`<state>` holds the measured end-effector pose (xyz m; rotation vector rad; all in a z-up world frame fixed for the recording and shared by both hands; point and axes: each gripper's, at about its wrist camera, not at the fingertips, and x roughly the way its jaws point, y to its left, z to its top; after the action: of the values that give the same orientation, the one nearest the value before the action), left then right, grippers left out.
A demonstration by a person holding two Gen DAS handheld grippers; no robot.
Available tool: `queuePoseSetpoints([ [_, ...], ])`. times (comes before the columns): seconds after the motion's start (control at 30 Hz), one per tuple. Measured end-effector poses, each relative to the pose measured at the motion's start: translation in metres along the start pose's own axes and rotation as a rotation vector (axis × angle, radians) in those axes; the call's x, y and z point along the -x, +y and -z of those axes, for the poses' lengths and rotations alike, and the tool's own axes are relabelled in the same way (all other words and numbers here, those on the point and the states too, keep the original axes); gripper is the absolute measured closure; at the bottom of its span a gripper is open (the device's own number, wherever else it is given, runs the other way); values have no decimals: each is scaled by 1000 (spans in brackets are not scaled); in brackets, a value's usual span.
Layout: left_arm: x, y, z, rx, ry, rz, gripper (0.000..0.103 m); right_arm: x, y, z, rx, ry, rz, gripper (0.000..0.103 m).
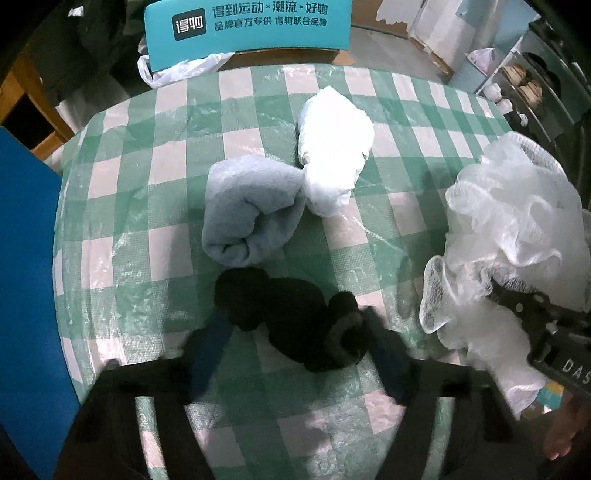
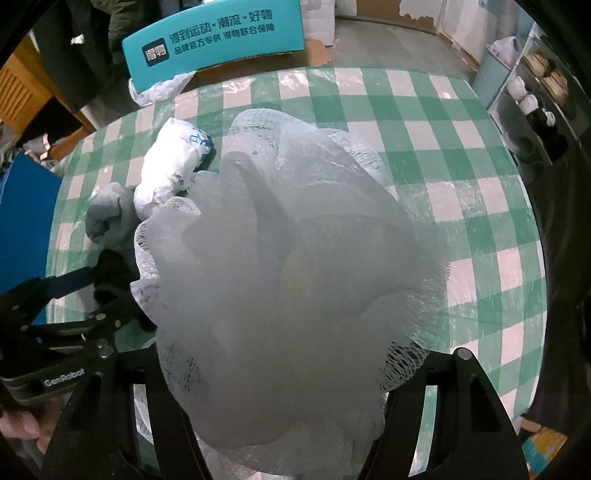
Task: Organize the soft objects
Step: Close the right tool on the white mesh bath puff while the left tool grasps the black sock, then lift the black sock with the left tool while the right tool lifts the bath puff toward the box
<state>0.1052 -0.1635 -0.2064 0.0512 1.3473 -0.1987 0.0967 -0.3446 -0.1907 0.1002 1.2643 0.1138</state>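
Your tabletop [image 1: 122, 206] carries a row forming at its centre. The mesh sponge [image 2: 288, 251], pinched in your right gripper's [image 2: 295, 369] fingers, hangs at 3 o'clock, ready to join. The towel [image 1: 247, 210] sits mid-row, while your left gripper's [image 1: 295, 339] spread fingers straddle the black cloth [image 1: 288, 314] at 6 o'clock.

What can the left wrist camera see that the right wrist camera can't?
Left wrist only: the whole black fuzzy cloth lying between the left tongs, and the full rolled grey towel. Right wrist only: the shelf of shoes in clear view, behind the white mesh pouf filling its frame. Both: the checked tablecloth, white crumpled bag, teal box and pouf.
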Motion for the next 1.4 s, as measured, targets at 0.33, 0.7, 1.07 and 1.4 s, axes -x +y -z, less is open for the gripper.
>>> queuePoseSetpoints([
  [0.33, 11, 7, 7, -4, -16, 17, 63, 13, 14, -1, 40, -54, -33, 46],
  [0.7, 40, 25, 12, 11, -68, -5, 63, 36, 22, 1, 38, -106, -46, 47],
  [1.07, 74, 30, 21, -33, -140, -54, 63, 66, 31, 6, 61, -165, -65, 47],
  [1.4, 96, 25, 26, -72, -193, -88, 63, 86, 40, 8, 92, -214, -70, 47],
])
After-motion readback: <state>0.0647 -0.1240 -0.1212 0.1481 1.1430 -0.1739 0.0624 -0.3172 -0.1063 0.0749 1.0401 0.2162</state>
